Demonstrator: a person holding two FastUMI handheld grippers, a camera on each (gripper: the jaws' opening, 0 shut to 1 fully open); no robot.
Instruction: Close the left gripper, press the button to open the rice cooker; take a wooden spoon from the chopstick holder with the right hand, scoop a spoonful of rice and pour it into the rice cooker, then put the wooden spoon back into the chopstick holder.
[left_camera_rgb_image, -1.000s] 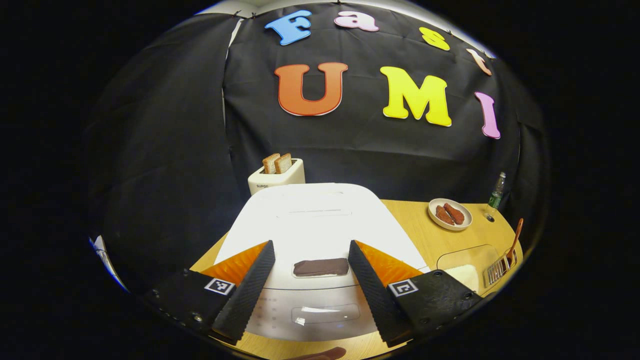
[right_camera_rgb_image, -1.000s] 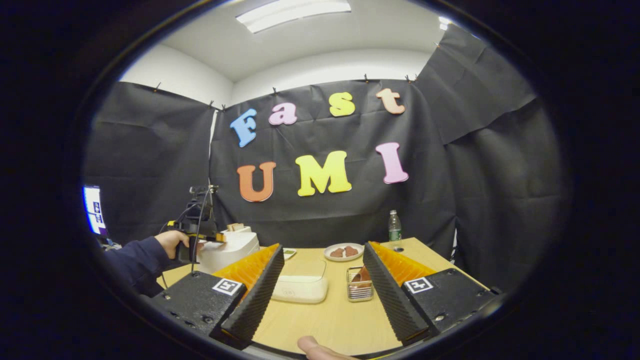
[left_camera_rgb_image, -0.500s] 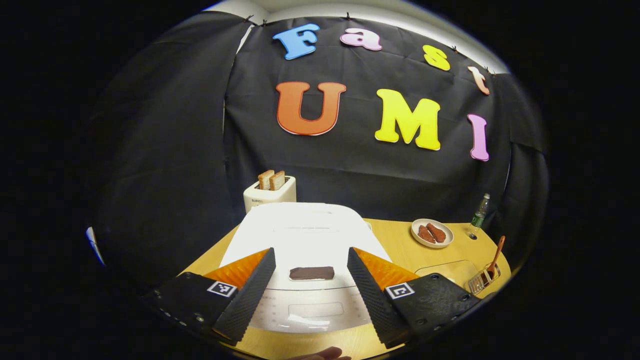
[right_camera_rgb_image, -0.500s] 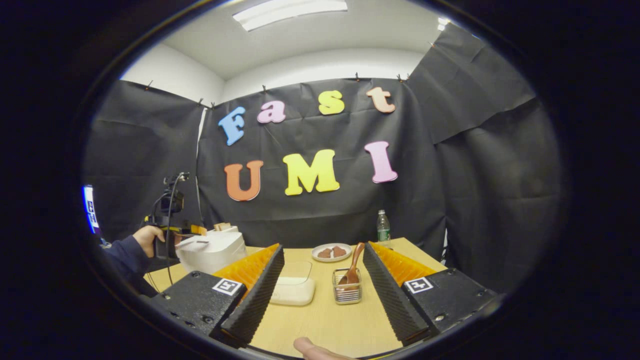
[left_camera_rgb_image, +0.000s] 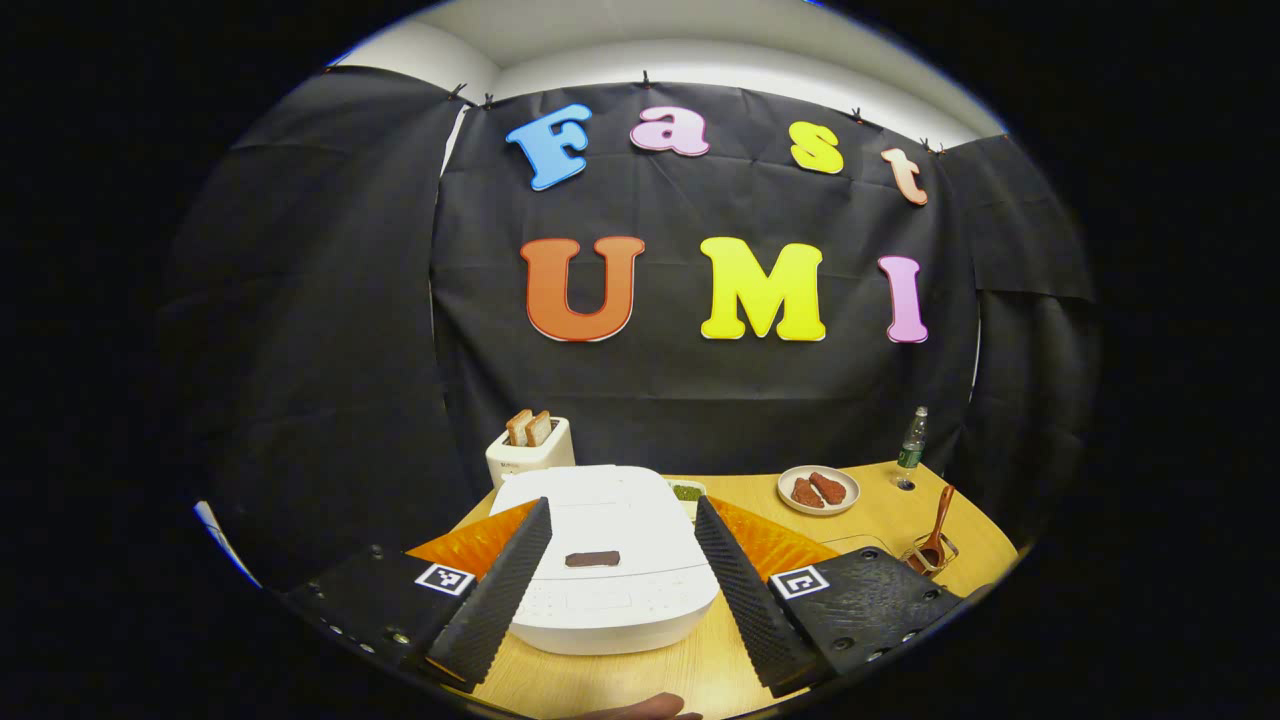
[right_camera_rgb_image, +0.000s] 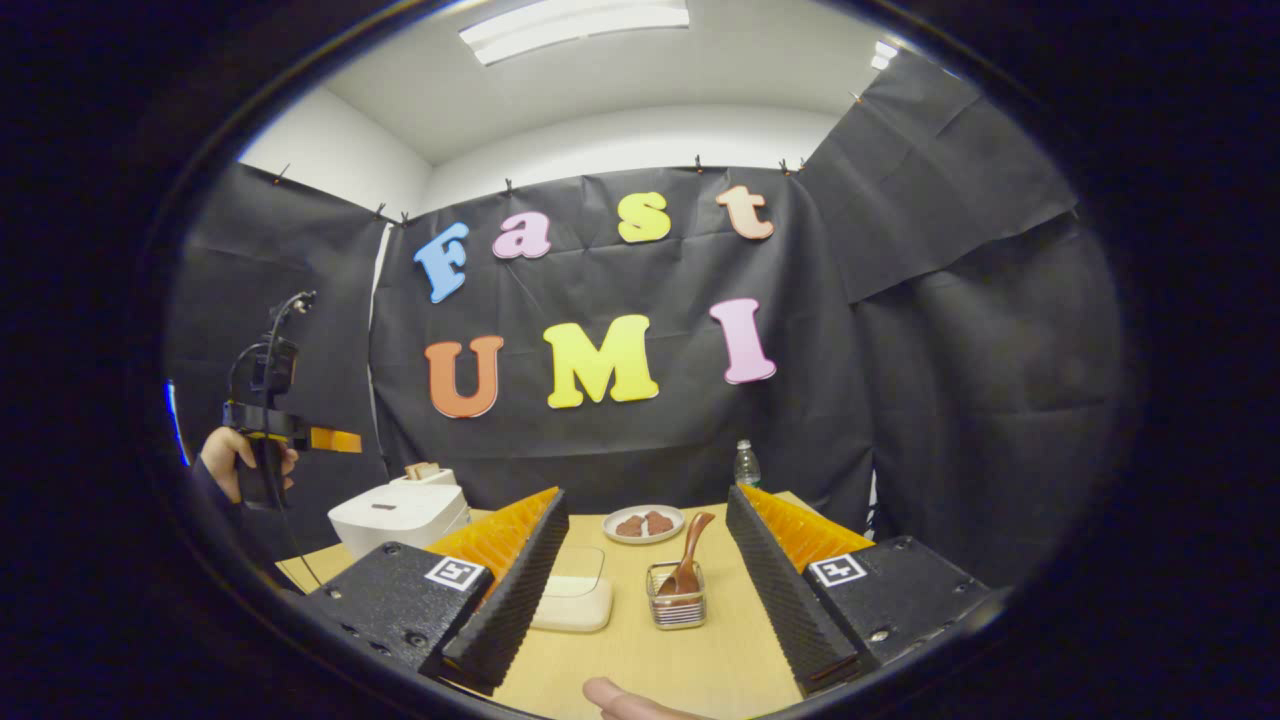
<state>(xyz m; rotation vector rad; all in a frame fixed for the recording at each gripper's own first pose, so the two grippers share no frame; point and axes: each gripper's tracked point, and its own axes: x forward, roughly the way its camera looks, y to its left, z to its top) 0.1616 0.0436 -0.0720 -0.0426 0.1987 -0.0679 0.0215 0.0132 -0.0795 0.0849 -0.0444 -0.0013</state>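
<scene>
Distance has opened between my left gripper (left_camera_rgb_image: 622, 585) and the rice cooker (left_camera_rgb_image: 607, 570): a second ago its white lid filled the space between my ribbed fingers (left_camera_rgb_image: 497, 598), and now the whole rounded body sits smaller on the pale wooden table (left_camera_rgb_image: 860, 500), lid closed, with the dark oblong button (left_camera_rgb_image: 591, 559) on its front. Both my grippers gape wide and grasp nothing. My right gripper (right_camera_rgb_image: 643, 590) has also drawn back; between its fingers, near to far, stand the clear rice box (right_camera_rgb_image: 572, 603), the wire chopstick holder (right_camera_rgb_image: 676, 607) with the wooden spoon (right_camera_rgb_image: 688, 567) leaning in it, then a round plate (right_camera_rgb_image: 643, 523) and a bottle (right_camera_rgb_image: 745, 465). At far left a hand (right_camera_rgb_image: 232, 462) holds my left gripper raised above the cooker.
</scene>
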